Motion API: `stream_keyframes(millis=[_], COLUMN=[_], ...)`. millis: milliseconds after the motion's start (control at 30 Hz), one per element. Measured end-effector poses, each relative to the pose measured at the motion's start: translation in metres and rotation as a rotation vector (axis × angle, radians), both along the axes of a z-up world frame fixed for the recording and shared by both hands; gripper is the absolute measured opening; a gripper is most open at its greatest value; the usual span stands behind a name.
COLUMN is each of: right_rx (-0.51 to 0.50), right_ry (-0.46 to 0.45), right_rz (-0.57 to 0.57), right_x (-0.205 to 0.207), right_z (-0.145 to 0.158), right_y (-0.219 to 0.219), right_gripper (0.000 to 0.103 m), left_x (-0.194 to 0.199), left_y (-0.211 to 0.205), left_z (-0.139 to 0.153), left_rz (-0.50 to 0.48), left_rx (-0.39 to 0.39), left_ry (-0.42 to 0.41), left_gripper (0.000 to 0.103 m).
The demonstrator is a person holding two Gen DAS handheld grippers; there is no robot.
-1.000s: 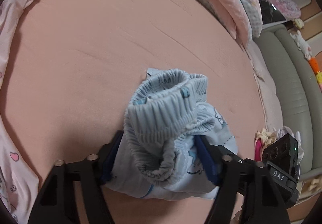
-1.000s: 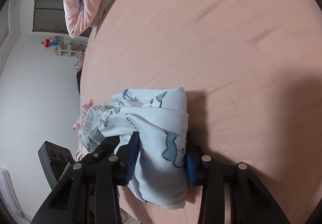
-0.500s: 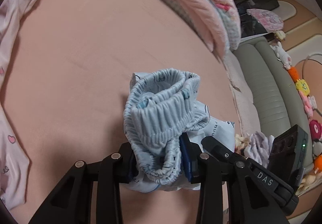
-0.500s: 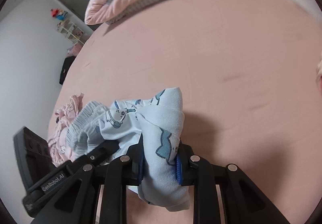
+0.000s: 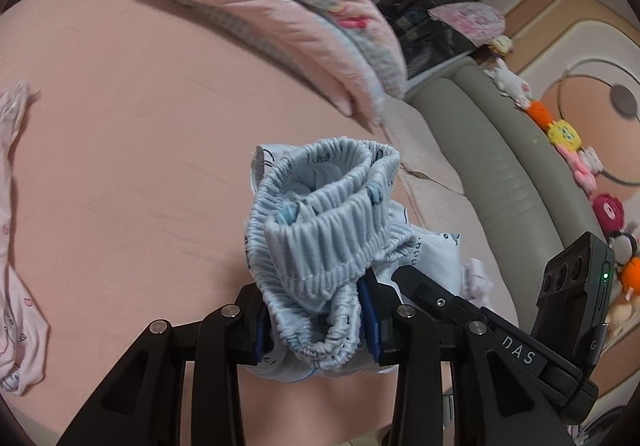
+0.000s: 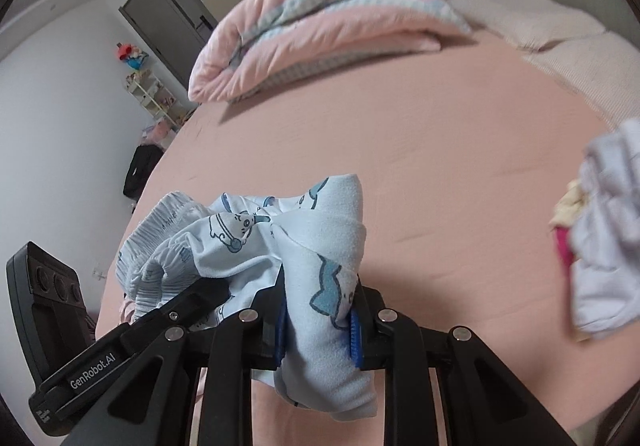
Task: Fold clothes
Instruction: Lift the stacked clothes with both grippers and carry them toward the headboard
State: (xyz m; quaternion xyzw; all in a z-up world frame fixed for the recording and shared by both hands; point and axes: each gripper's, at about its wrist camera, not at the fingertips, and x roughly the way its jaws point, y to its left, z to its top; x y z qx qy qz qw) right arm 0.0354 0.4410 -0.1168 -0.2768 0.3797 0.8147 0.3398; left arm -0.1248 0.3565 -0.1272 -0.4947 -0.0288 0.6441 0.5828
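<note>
While the left gripper [image 5: 316, 322] is clamping its blue-padded jaws on the ribbed elastic waistband end of a pale blue cotton children's garment printed with small cartoon figures [image 5: 320, 230], the right gripper [image 6: 318, 320] is pinching the smooth printed end of it between its own narrowed jaws. Bunched cloth is bulging ahead of both sets of jaws, above the pink bed sheet [image 5: 140, 133]. Beyond the jaws, a folded pink quilt [image 6: 320, 17] is lying on the bed, and a heap of white and pink clothes [image 6: 600, 238] is sitting right of the right jaws.
</note>
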Motion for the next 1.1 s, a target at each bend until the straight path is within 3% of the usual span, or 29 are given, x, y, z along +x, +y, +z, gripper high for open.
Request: stream_keyframes(millis=[367, 700, 1100], right_rx=[0.122, 0.164, 0.201], right_ry=[-0.003, 0.024, -0.074], right_rz=[-0.091, -0.208, -0.329], right_x=[0.093, 0.19, 0.267], right_z=[0.065, 0.112, 0.13], right_y=[0.017, 0.054, 0.079], right_gripper=[0.022, 0.022, 0.022], left_x=[0.072, 0.167, 0.24], left_y=[0.065, 0.116, 0.164], left_z=[0.057, 0.097, 0.097], left_rz=[-0.142, -0.296, -0.43], left_rx=[0.06, 0.108, 0.102], left_ry=[0.026, 0.027, -0.01], left_gripper=[0.033, 0.033, 0.033])
